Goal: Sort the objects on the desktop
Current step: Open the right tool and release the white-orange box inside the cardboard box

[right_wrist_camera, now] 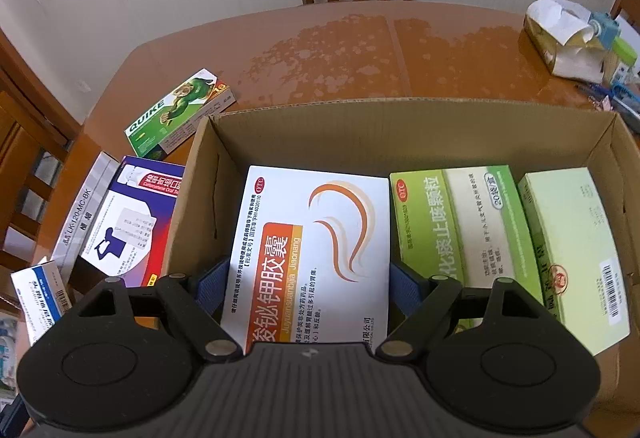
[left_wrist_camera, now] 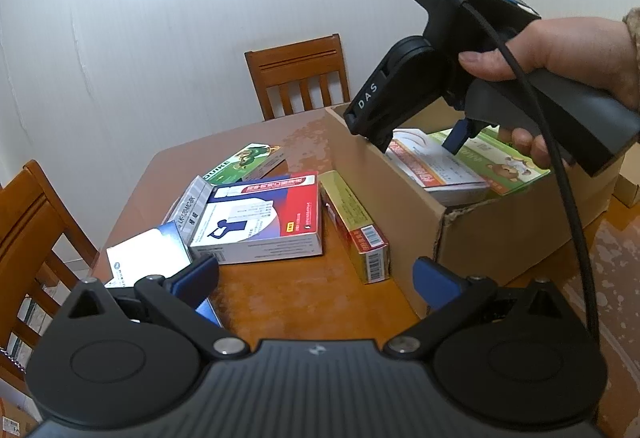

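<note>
I'm seeing the wooden surface [right_wrist_camera: 340, 49] shining glossy, its coating blotchy. Cardboard box [right_wrist_camera: 400, 133] is looking matt, raw brown, one corner torn. White medicine carton [right_wrist_camera: 320, 238] is showing smooth printed card. Claw [left_wrist_camera: 316, 278] housings are reading matt black plastic.

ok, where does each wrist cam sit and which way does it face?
Left wrist: on left gripper, low over table, facing red-blue box and carton; own open jaws, plus right gripper and hand.
Right wrist: on right gripper, looking down into carton; own jaws grip white box.
Shared: carton, white box, QUIKE box.
</note>
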Demonstrator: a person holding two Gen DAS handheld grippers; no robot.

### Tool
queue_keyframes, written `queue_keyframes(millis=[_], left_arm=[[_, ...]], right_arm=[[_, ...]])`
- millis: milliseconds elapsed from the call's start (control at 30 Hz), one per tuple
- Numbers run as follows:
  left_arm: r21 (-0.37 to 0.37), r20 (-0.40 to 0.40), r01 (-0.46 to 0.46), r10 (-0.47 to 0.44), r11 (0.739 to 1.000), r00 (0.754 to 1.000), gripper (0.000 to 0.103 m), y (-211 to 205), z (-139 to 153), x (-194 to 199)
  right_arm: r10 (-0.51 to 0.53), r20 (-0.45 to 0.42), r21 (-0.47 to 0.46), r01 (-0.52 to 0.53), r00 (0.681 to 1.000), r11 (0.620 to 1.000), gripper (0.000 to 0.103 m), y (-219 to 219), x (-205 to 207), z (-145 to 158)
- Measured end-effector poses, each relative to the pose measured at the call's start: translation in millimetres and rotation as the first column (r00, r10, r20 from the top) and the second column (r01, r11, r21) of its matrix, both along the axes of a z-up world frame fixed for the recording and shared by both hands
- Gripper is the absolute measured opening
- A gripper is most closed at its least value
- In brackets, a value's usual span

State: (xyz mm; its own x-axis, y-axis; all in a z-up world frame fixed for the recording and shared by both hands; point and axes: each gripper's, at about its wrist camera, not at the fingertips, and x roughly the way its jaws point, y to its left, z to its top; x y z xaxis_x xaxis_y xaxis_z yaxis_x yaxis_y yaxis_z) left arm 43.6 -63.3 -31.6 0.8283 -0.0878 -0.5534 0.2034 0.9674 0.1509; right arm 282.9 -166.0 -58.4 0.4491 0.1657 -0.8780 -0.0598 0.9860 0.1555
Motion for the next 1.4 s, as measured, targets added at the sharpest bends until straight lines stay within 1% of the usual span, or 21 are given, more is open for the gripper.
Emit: queue_keyframes(millis=[200, 567, 600, 633, 767, 800, 833, 900, 967, 1000, 1033, 1100, 1133, 1167, 1233, 1300, 1400], left_arm=[[-0.003, -0.004, -0.005, 0.005, 1.000, 1.000, 0.103, -2, -1, 0], [-0.001, -0.001, -0.017, 0.017, 1.000, 1.000, 0.103, 0, -1, -1], [-0.002, -0.002, -0.018, 0.018, 1.000, 1.000, 0.103, 1, -1, -1], [-0.002, -0.003, -0.018, 0.018, 1.000, 1.000, 0.103, 1, -2, -1], [-0.001, -0.002, -0.017, 0.017, 1.000, 1.000, 0.103, 2, -2, -2], [-0.003, -0.003, -0.017, 0.017, 1.000, 1.000, 0.103, 2, -2, -3], [-0.004, -0.003, -0.016, 0.016, 1.000, 1.000, 0.103, 2, -2, -3], [-0.002, -0.004, -0.014, 0.014, 1.000, 1.000, 0.103, 1, -3, -2], [0.000, -0.006, -0.010, 0.010, 1.000, 1.000, 0.103, 0, -3, -2], [0.000, -0.005, -0.008, 0.008, 1.000, 1.000, 0.103, -1, -3, -2], [0.000, -0.004, -0.006, 0.006, 1.000, 1.000, 0.103, -2, -3, -3], [0.000, -0.003, 0.001, -0.001, 1.000, 1.000, 0.103, -5, -3, -4], [0.002, -0.002, 0.004, -0.004, 1.000, 1.000, 0.103, -6, -3, -4], [0.004, 0.000, 0.007, -0.007, 1.000, 1.000, 0.103, -8, -3, -5], [0.006, 0.000, 0.011, -0.011, 1.000, 1.000, 0.103, -10, -3, -6], [0.006, -0.001, 0.012, -0.012, 1.000, 1.000, 0.103, -12, -3, -7], [0.005, -0.001, 0.008, -0.008, 1.000, 1.000, 0.103, -14, -3, -7]], right_arm=[[0.008, -0.008, 0.021, -0.008, 1.000, 1.000, 0.086, -2, 1, -3], [0.014, 0.003, 0.013, -0.014, 1.000, 1.000, 0.086, -4, -3, 0], [0.017, 0.008, 0.013, -0.017, 1.000, 1.000, 0.087, -4, -5, 3], [0.018, 0.009, 0.012, -0.018, 1.000, 1.000, 0.090, -4, -7, 6], [0.009, 0.014, 0.019, -0.009, 1.000, 1.000, 0.096, -8, -15, 17], [0.000, 0.022, 0.013, -0.001, 1.000, 1.000, 0.100, -11, -17, 20], [-0.006, 0.041, -0.013, 0.006, 0.999, 1.000, 0.103, -12, -21, 24], [-0.002, 0.072, -0.061, 0.006, 0.997, 0.998, 0.103, -14, -26, 32], [0.029, 0.057, -0.062, -0.026, 0.998, 0.998, 0.103, -17, -29, 37], [0.045, 0.044, -0.052, -0.043, 0.998, 0.998, 0.103, -18, -30, 39], [0.057, 0.024, -0.023, -0.056, 0.998, 0.998, 0.103, -21, -31, 39], [0.057, -0.018, 0.049, -0.056, 0.998, 0.997, 0.103, -27, -32, 37], [0.048, -0.038, 0.070, -0.046, 0.998, 0.997, 0.103, -29, -32, 35], [0.039, -0.047, 0.049, -0.037, 0.998, 0.998, 0.103, -30, -33, 34], [0.043, -0.031, -0.047, -0.044, 0.999, 0.998, 0.103, -27, -37, 35], [0.073, -0.039, -0.101, -0.077, 0.997, 0.992, 0.103, -22, -39, 35], [0.127, -0.073, -0.163, -0.137, 0.989, 0.977, 0.103, -14, -42, 31]])
